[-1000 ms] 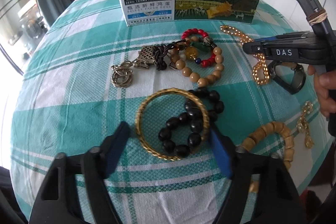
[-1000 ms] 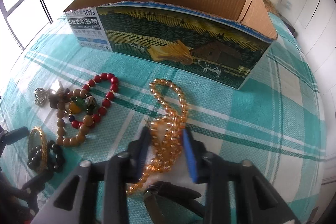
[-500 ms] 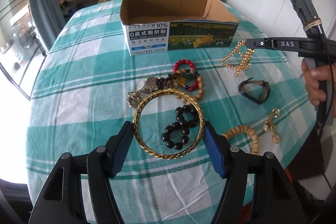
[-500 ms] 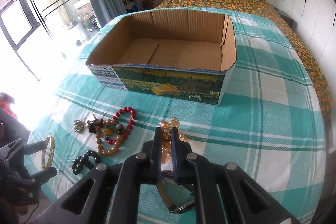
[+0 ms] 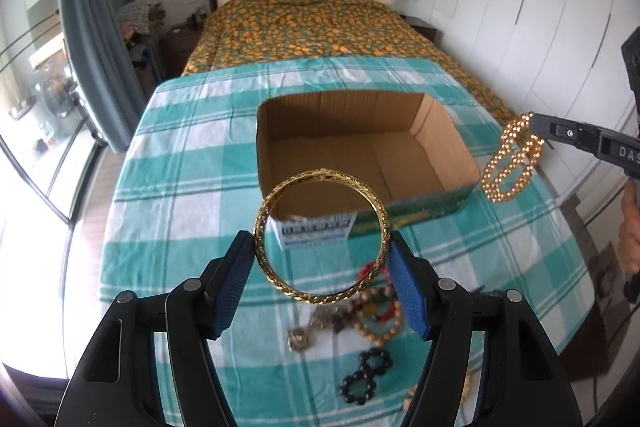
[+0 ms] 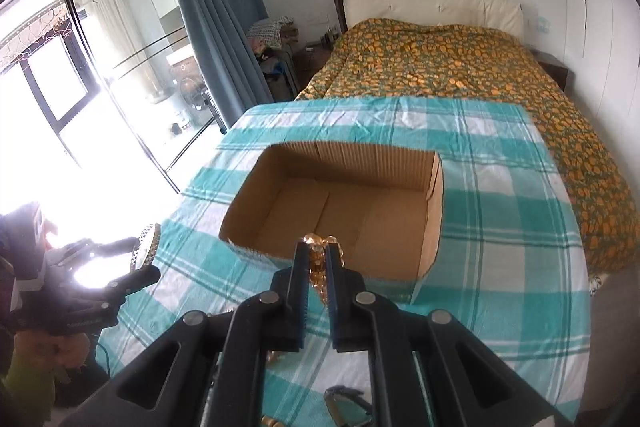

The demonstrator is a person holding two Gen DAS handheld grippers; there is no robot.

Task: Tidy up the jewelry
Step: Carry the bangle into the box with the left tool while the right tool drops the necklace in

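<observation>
A: Quick status, what have I got? In my left gripper (image 5: 322, 267) the jaws stand fairly wide and clamp the engraved gold metal bangle (image 5: 322, 236) across its width, ring face-on to the camera, in the air just short of the box.

B: And the right?

A: My right gripper (image 6: 318, 269) has its jaws nearly together, pinched on the string of amber-gold glossy beads (image 6: 319, 261). In the left view that bead necklace (image 5: 512, 159) hangs in loose loops off the tip, beside the box's right end.

B: Box state?

A: Open brown corrugated cardboard box (image 5: 360, 155) with a printed front panel, nothing in it that I can see. It sits on the bench under a teal-and-white plaid cloth (image 5: 176, 163).

B: How to do the drop well?

A: My read: carry both fully past the near rim before letting go. The bangle is rigid and smooth, so it could roll or bounce off the cardboard edge; lower it in and lay it flat. The beads are limp and swing, so let the dangling loops clear the wall first, or they drape over it.

B: What's left on the cloth?

A: Black round-bead bracelet (image 5: 364, 377), tan wooden-bead bracelet (image 5: 378, 323) tangled with red beads, and a small brassy metal charm (image 5: 299, 339). All near the left jaws, well apart from the box.
</observation>
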